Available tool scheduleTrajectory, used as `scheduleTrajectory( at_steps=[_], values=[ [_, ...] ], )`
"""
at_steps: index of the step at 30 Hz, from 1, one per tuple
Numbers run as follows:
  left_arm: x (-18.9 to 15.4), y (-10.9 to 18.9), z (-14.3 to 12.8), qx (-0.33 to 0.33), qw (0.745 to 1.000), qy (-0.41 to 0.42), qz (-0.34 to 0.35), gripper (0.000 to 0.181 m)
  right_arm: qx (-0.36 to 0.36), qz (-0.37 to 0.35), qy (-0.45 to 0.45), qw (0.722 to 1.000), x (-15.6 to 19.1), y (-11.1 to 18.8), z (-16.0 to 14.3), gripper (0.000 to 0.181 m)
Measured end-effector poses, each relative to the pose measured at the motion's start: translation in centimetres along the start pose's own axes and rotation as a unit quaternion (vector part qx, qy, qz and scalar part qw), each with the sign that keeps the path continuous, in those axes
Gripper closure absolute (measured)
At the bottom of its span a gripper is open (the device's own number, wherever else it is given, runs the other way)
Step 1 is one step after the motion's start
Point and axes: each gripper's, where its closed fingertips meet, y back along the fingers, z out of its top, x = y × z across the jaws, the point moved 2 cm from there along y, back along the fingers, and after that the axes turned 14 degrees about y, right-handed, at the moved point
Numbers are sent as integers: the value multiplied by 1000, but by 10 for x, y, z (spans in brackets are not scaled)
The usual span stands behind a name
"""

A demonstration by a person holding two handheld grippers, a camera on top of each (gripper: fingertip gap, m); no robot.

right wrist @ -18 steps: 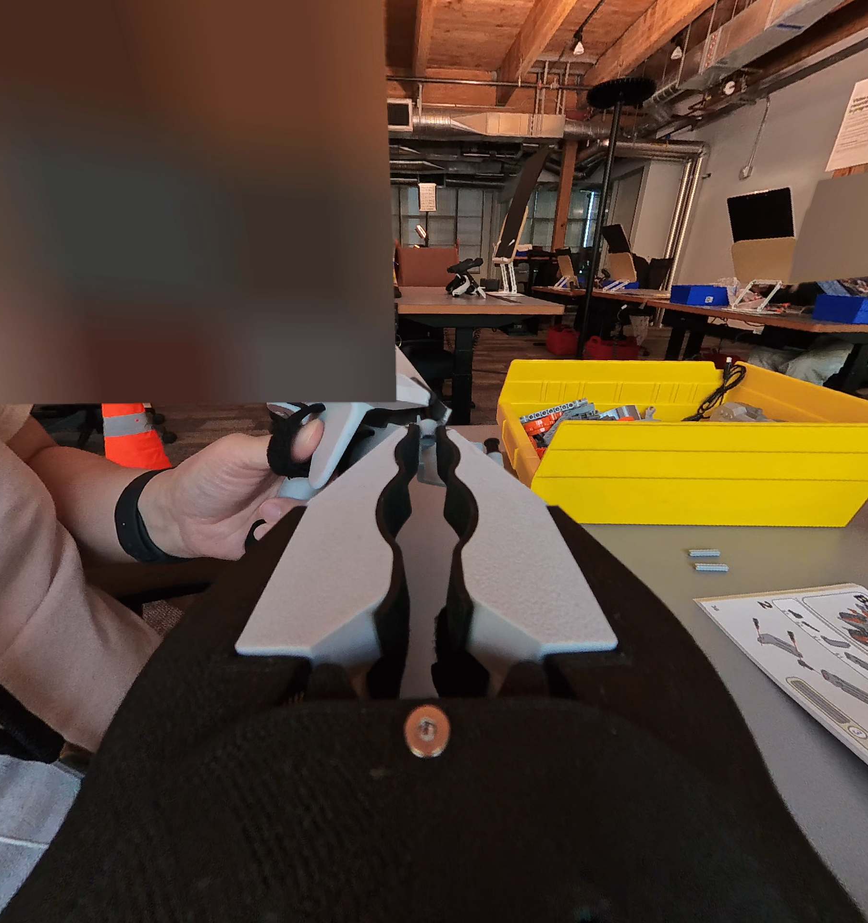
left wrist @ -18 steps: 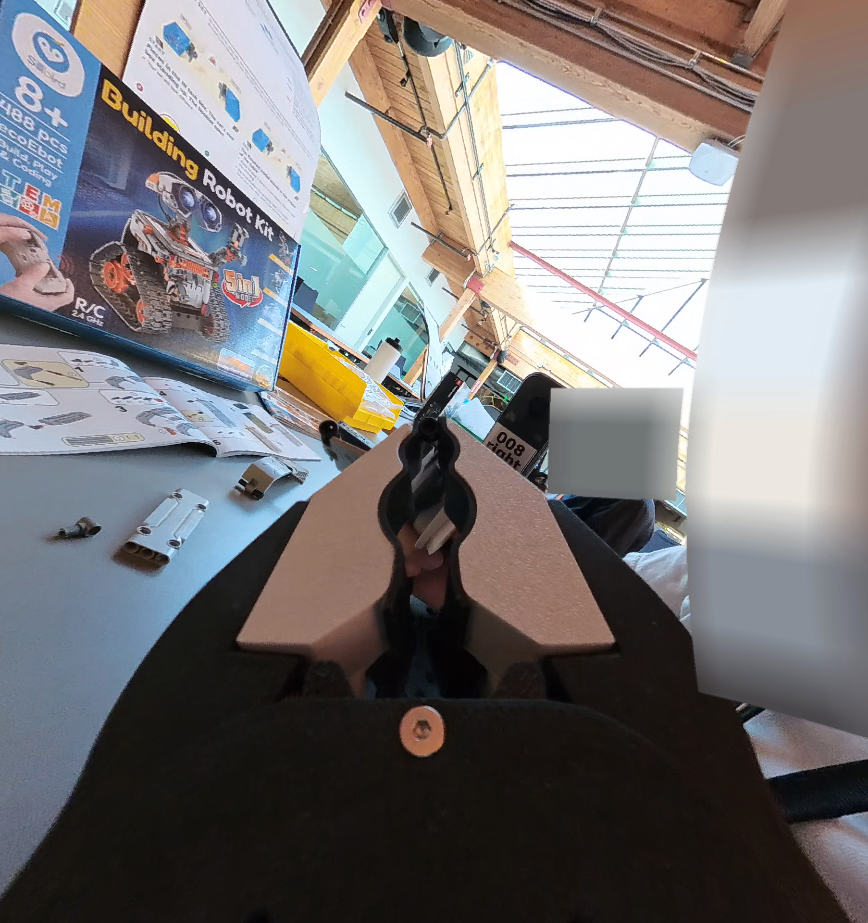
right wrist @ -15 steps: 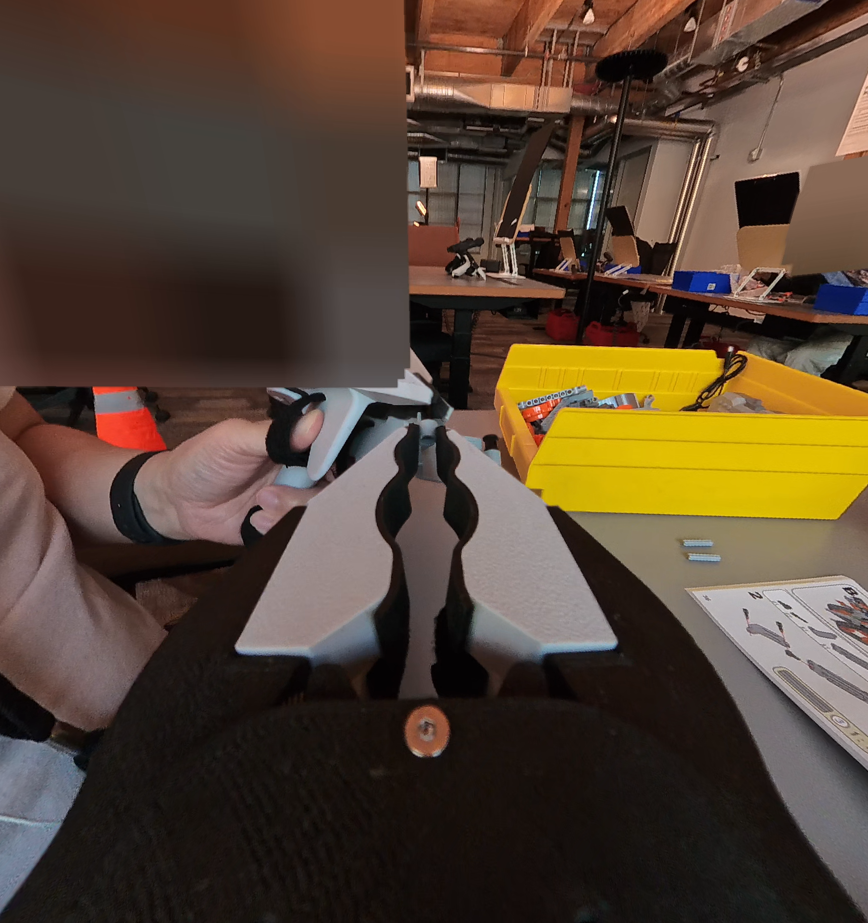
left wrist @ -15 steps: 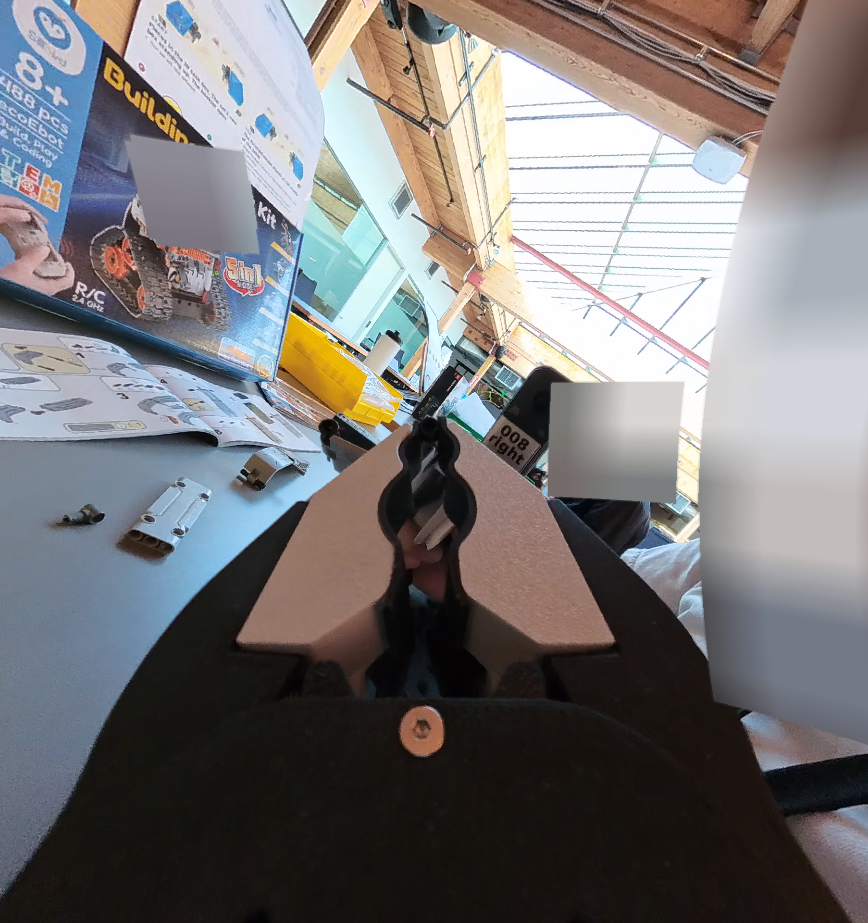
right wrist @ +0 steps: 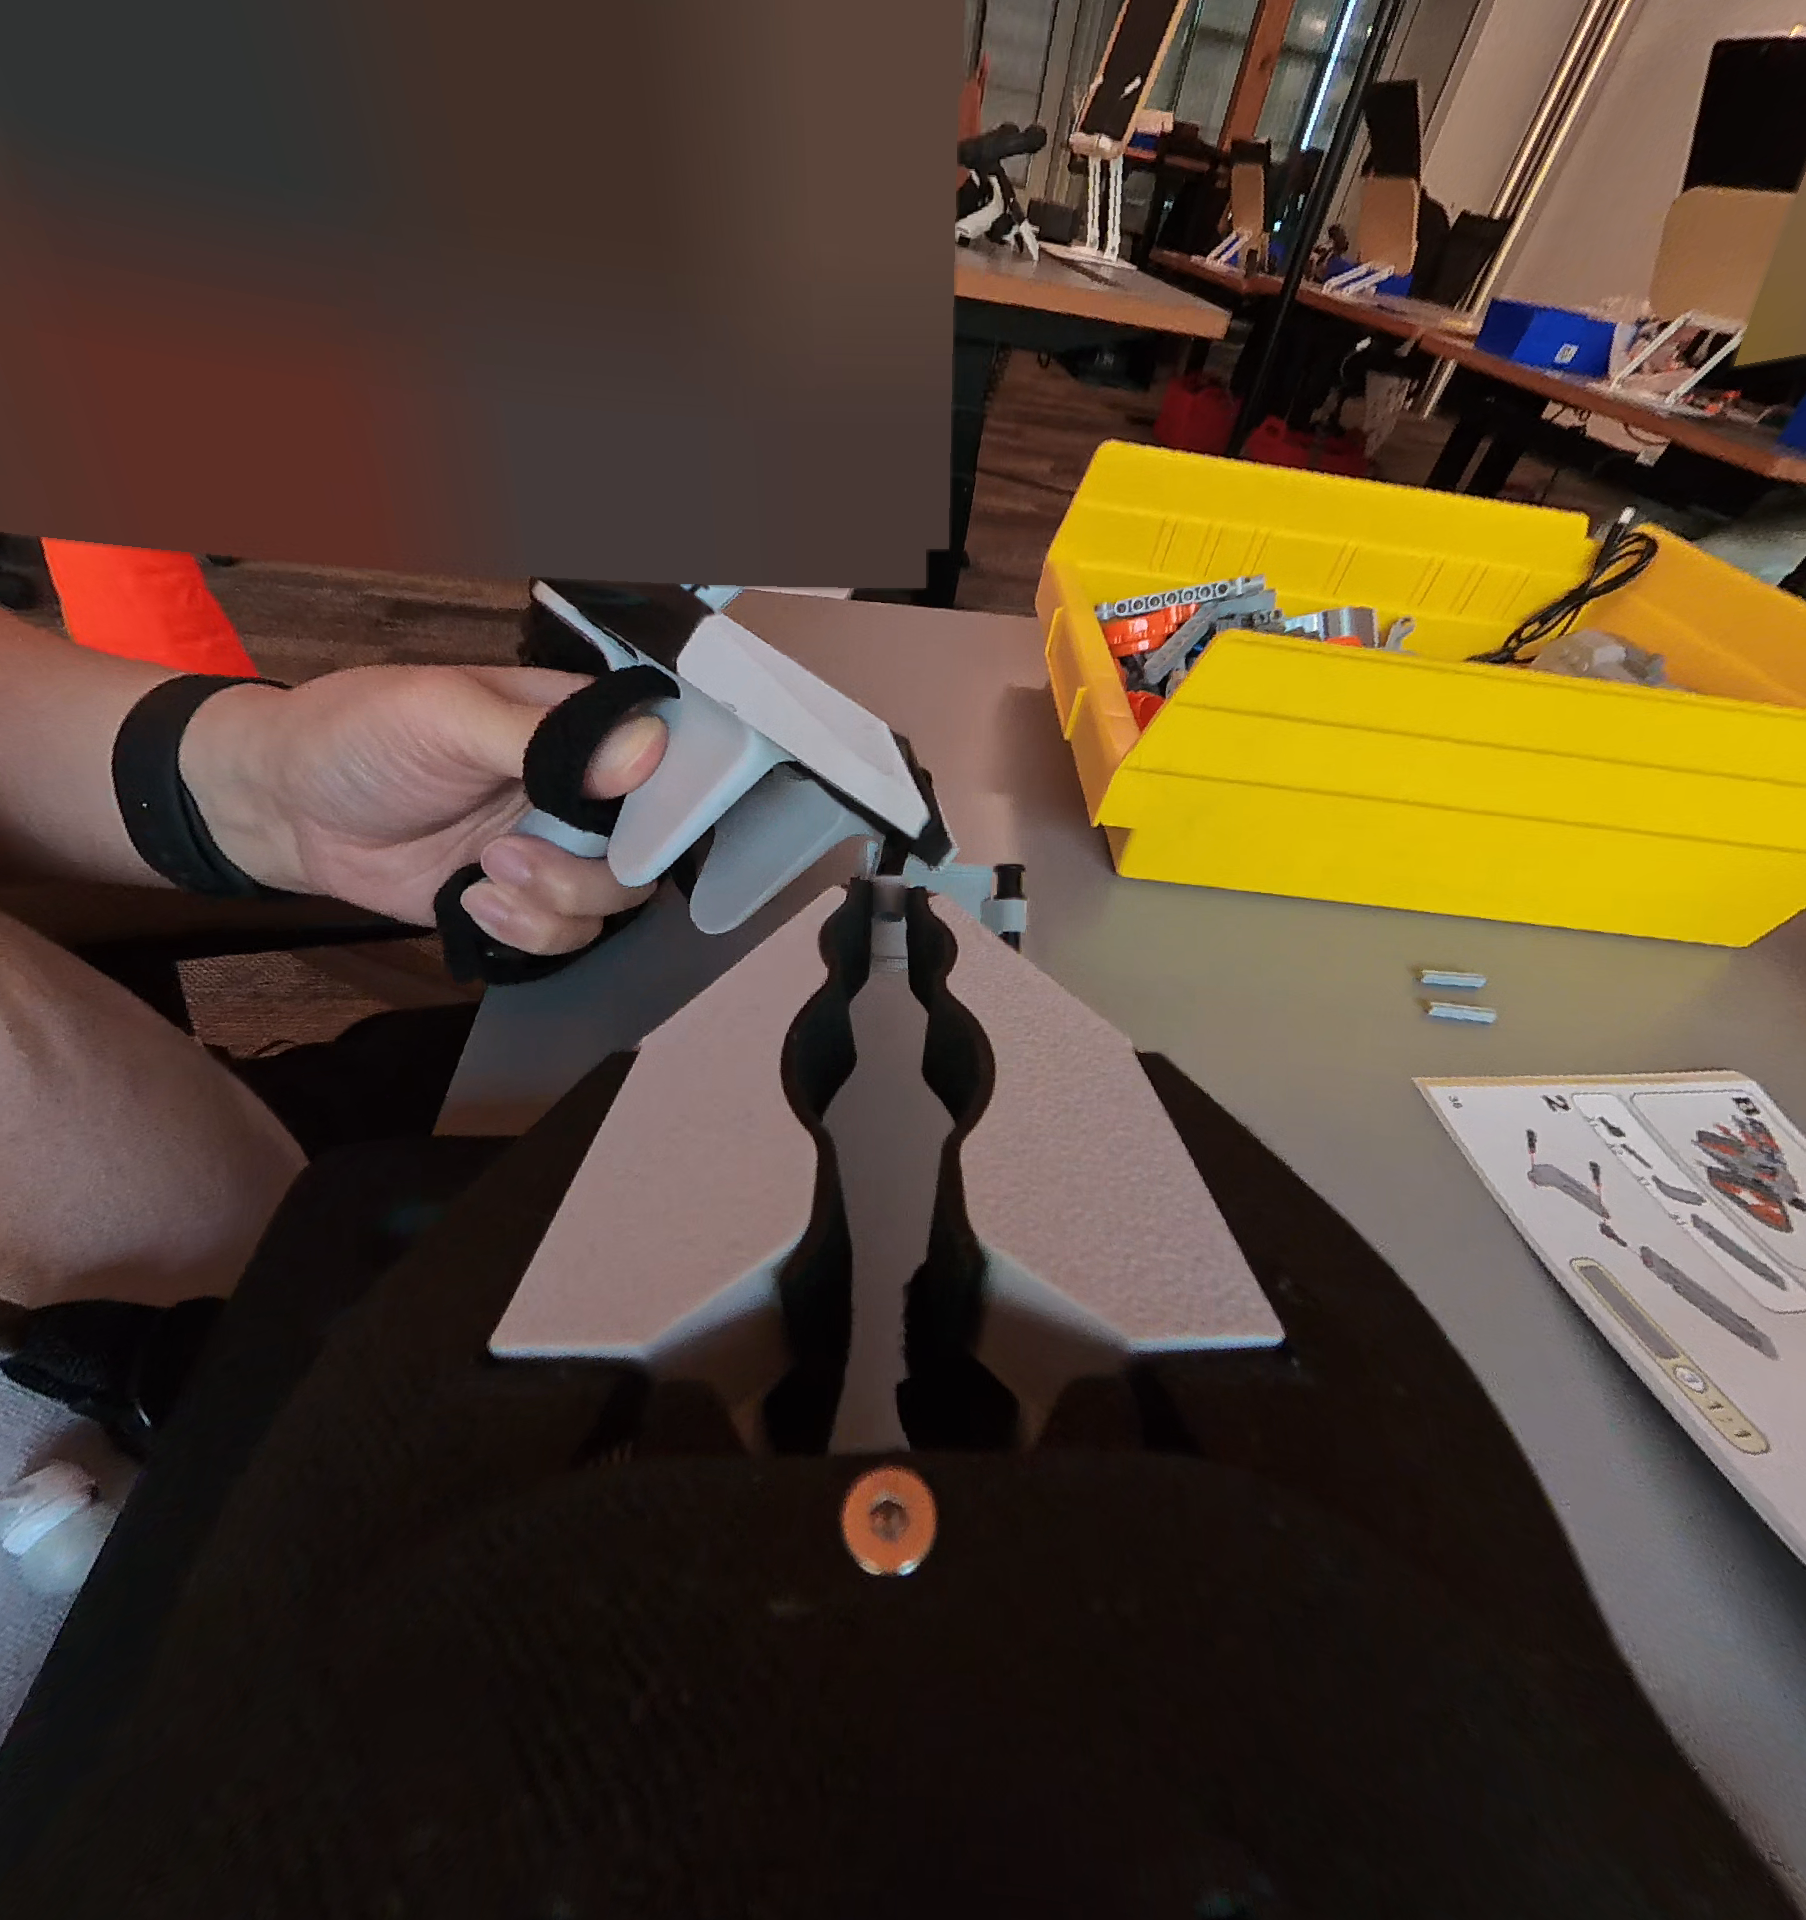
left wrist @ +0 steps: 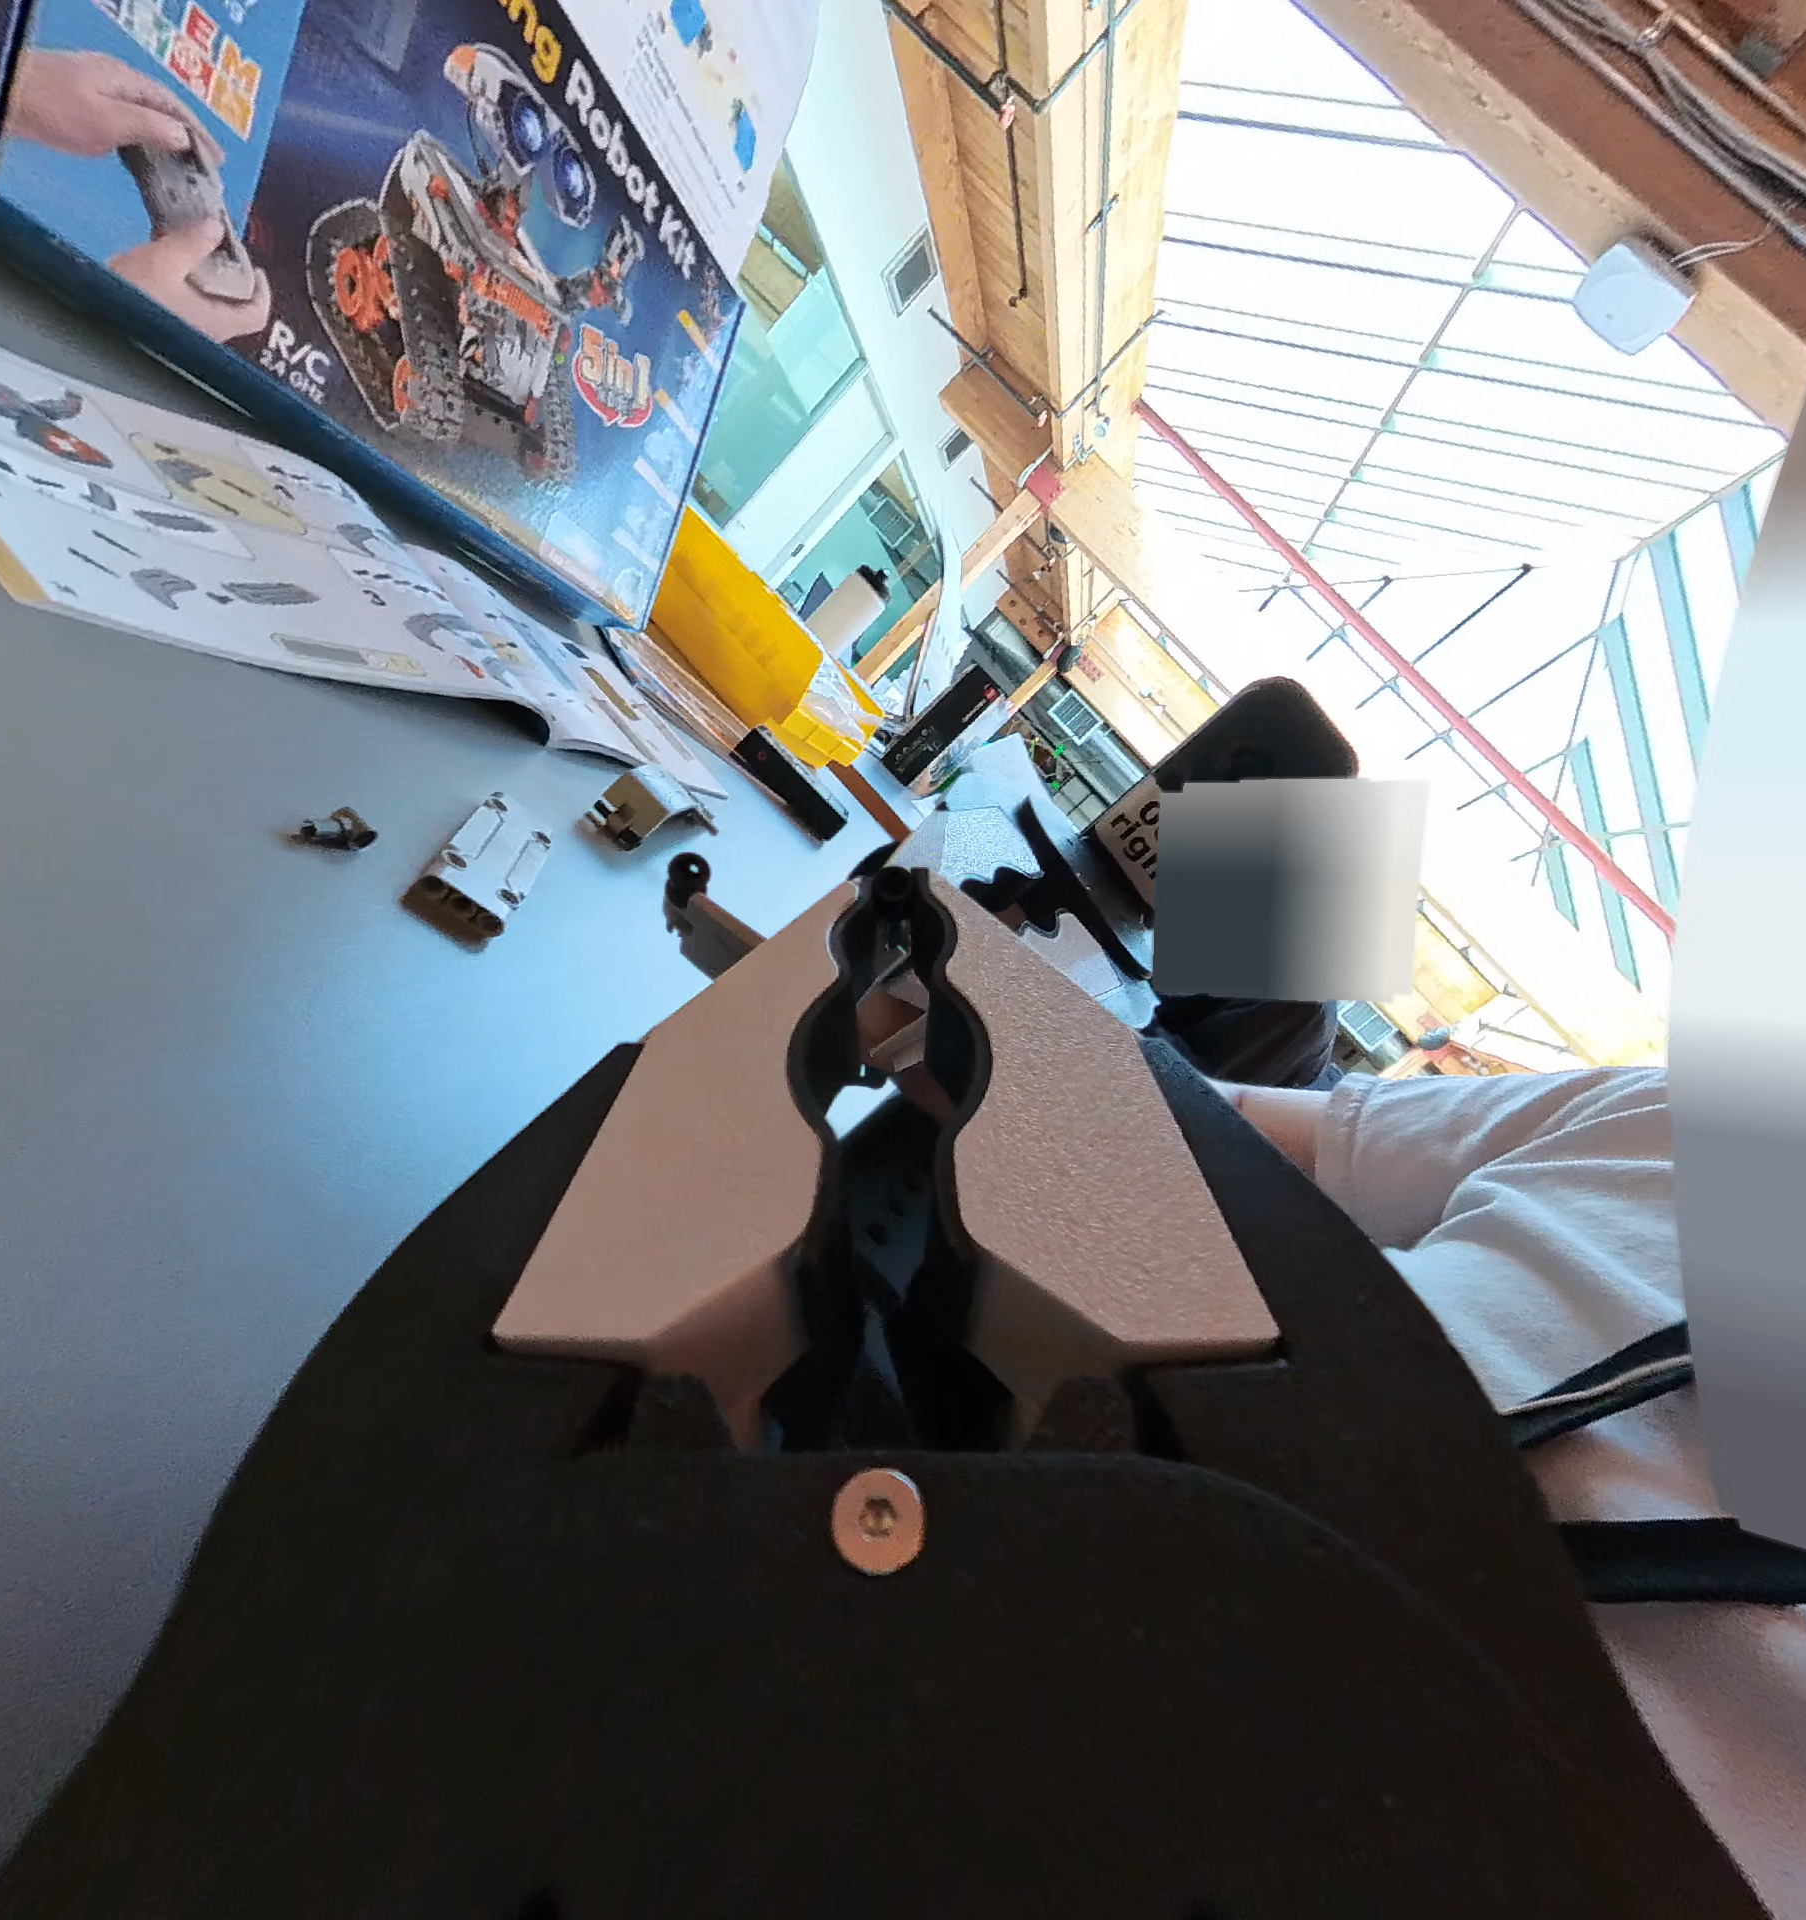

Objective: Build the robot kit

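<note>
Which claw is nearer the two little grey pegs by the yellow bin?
Right, I think. The grey pegs lie just beside the right claw, before the yellow bin. The left claw doesn't see them in its camera.

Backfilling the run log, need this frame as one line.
left gripper: shut on grey beam | right gripper: shut on grey beam | nearby: yellow bin, instruction booklet, kit box

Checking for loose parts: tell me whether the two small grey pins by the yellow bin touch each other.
Apart. The right wrist view shows the upper grey pin and lower grey pin parallel, with bare table between.
</note>
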Motion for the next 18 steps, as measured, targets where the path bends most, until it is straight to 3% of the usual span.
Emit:
scheduleTrajectory(
  at_steps=[5,18],
  values=[
    [8,-6,-9,37,999,6,31,177,17,21,0,1000,10,-8,-4,176],
    [16,-10,-4,36,998,33,36,177,39,20,-66,997,-1,-5,-15,176]
  ],
)
